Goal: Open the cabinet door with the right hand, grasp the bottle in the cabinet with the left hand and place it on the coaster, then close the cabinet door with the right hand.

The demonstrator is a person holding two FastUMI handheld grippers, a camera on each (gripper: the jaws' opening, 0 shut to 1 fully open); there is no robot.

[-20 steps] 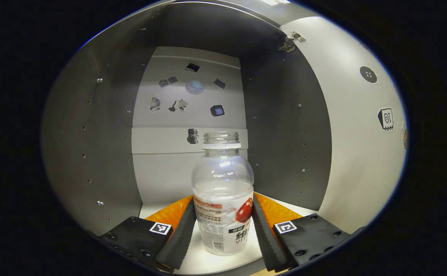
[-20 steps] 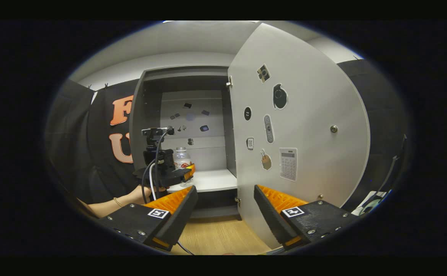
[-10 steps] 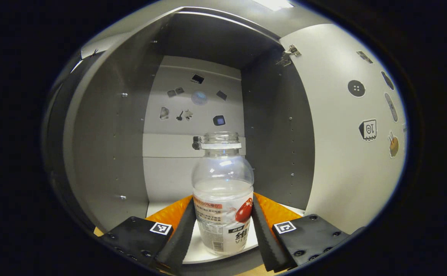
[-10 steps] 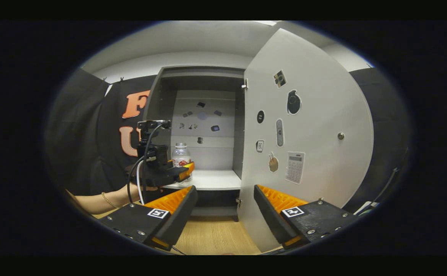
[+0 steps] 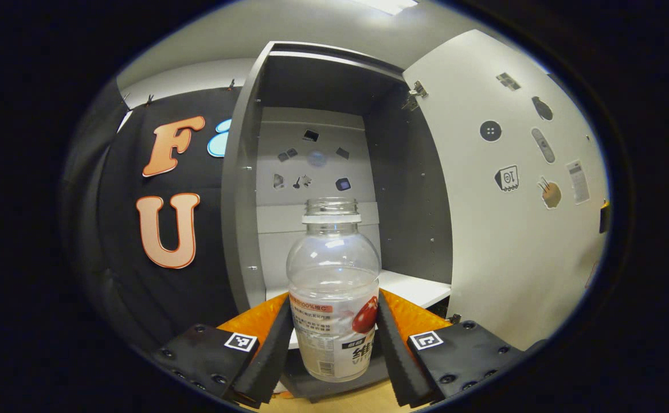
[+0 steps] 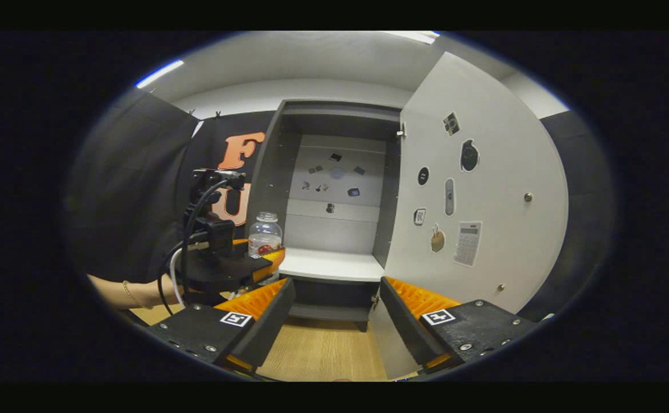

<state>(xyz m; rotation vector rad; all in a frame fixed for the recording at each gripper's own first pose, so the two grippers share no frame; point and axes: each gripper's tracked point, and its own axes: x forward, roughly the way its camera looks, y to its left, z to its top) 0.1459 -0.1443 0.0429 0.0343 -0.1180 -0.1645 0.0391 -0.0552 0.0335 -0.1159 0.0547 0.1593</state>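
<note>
Your left gripper held the bottle low in the middle, outside the cabinet; your right gripper was wide; next, find the coaster.

In the left gripper view, the cabinet mouth lies open at 12 o'clock, its white shelf bare, so there is room to pass inside. The open door walls off the side from 1 to 4 o'clock. At 9 o'clock the cabinet's side panel closes the way.

In the right gripper view, bare wooden floor lies free at 6 o'clock.
</note>
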